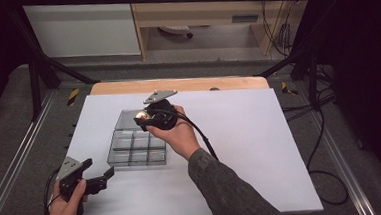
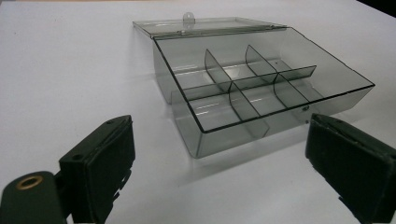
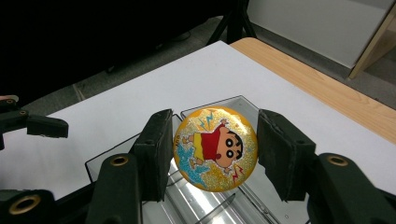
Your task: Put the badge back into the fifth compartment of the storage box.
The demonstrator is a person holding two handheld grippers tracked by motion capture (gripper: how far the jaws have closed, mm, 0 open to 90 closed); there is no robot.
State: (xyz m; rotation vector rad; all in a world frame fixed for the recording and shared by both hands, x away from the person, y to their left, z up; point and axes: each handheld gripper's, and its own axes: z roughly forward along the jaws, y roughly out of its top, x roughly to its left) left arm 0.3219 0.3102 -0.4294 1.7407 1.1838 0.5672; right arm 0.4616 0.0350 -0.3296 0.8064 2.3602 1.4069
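We clench the right gripper (image 3: 212, 154) on a cartoon badge (image 3: 215, 148), mid-frame above the open divided box (image 2: 261, 88). Next we judge it needs lowering into a compartment; our left gripper (image 2: 219, 172) waits released at lower left.

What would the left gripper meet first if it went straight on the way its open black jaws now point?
Probably the clear smoky plastic compartment box, at its near corner. The left gripper faces it across bare white table; depth is uncertain.

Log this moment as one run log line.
right tool: shut on round badge, above open clear box | left tool: open, holds nothing, beside box | box compartments: nothing inside
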